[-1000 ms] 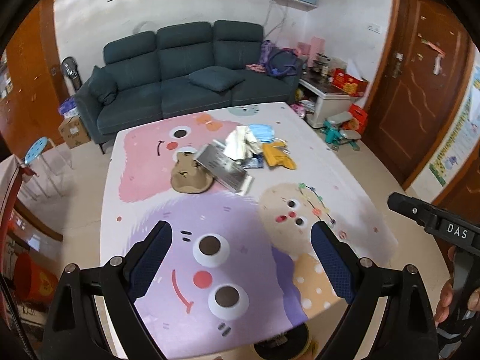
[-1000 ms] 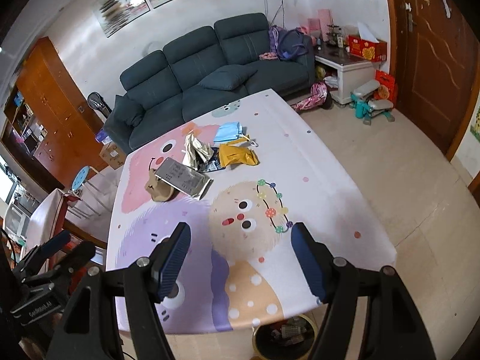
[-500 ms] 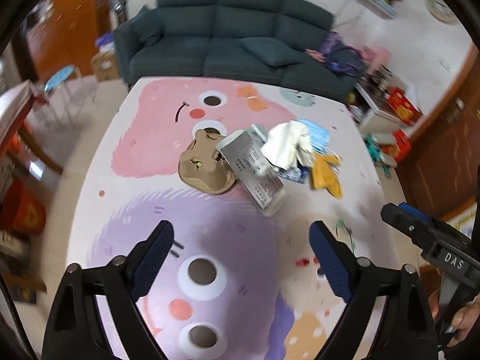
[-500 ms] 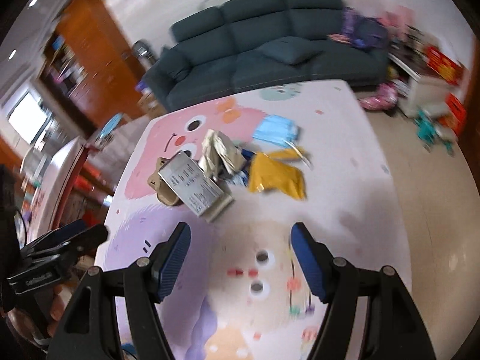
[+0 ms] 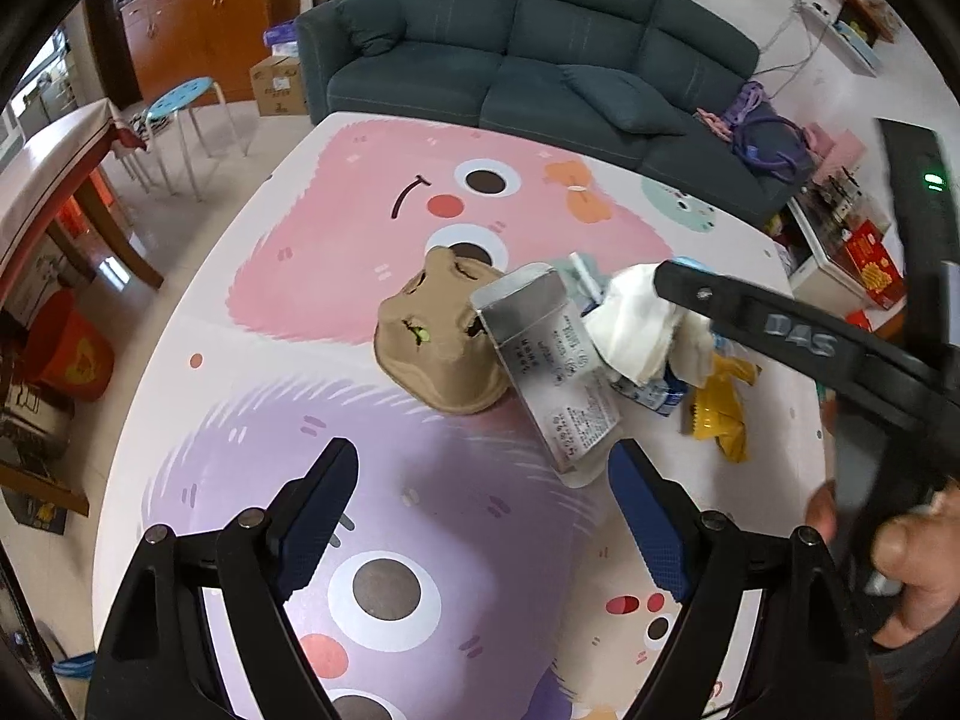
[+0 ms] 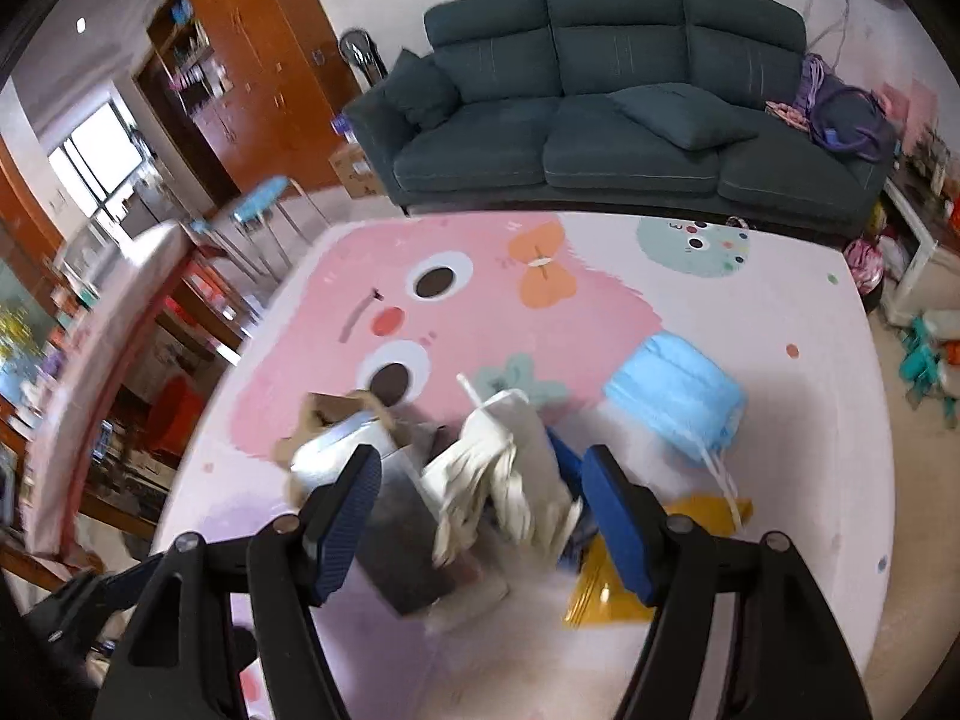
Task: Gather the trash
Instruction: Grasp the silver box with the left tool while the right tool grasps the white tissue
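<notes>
The trash lies in one heap on the cartoon-printed counter (image 5: pixel 372 252), and the silver carton (image 5: pixel 549 360) at its middle serves as landmark: a brown paper pulp tray (image 5: pixel 438 348) touches its left side, crumpled white tissue (image 6: pixel 498 480) lies against its right, a yellow wrapper (image 5: pixel 720 414) sits further right, and a blue face mask (image 6: pixel 678 390) lies beyond the tissue, apart from the carton. The left tongs (image 5: pixel 483 516) hang short of the carton, their jaws closing a little but wide apart with nothing between them. The right tongs (image 6: pixel 480 516) are spread above the tissue, gripping nothing. A good pick probably means straddling the tissue's bulk with the right tongs, lowering until both pads flank it, then clenching without snagging the carton. The right wrist view is blurred, so whether any pad touches the tissue cannot be told. A dark blue packet under the tissue is mostly hidden, and no bin shows in either view.
</notes>
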Demonstrator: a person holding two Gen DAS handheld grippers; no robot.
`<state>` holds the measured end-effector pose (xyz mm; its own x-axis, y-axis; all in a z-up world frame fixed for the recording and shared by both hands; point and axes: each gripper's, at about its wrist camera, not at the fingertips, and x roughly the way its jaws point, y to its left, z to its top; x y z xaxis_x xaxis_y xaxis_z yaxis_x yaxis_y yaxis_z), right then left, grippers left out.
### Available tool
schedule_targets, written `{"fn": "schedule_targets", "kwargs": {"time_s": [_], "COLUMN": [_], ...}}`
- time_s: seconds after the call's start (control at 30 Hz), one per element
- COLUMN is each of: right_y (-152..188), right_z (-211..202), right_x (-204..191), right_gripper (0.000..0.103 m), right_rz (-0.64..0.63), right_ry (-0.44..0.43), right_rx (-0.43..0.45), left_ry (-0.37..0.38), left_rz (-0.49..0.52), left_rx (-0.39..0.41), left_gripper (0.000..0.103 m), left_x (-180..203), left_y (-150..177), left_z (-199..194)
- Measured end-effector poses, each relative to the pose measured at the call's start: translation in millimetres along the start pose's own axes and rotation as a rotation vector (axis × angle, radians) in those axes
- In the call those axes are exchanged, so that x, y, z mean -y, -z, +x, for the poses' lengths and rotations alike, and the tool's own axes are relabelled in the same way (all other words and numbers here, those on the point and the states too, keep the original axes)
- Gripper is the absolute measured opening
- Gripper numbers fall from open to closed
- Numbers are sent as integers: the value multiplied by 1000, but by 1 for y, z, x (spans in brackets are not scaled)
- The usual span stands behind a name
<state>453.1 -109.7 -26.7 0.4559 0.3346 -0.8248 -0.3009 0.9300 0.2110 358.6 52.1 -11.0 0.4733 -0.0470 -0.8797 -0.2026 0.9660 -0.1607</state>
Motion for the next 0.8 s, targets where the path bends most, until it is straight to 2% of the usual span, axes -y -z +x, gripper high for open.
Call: {"fn": "schedule_targets", "kwargs": {"time_s": [0.1,0.13,0.17,0.2,0.37,0.57,0.8], "right_y": [-1,0,1,4,9,22,26], "right_z": [14,16,18,19,16,9,-2], "right_x": [-2,-1,-1,-1,9,21,36], "right_gripper": [70,62,38,27,23,18,14], "right_rz": [-43,-57,-76,-95,-125,-139,-94], "right_ry": [27,27,27,22,-44,-159,-202], "right_rx": [-34,-39,-40,-46,-52,-73,-43], "left_ry": [18,24,32,39,73,99,83], "left_rz": [-32,-39,-46,-47,-49,-104,-126], "left_rx": [-15,-19,-24,-27,-58,-94,-116], "left_gripper": [84,84,84,84,84,84,84], "left_x": [-4,-4,-4,-3,6,18,27], "left_y": [-2,-3,-4,-5,-13,-22,-27], "left_z": [6,8,12,15,42,68,86]}}
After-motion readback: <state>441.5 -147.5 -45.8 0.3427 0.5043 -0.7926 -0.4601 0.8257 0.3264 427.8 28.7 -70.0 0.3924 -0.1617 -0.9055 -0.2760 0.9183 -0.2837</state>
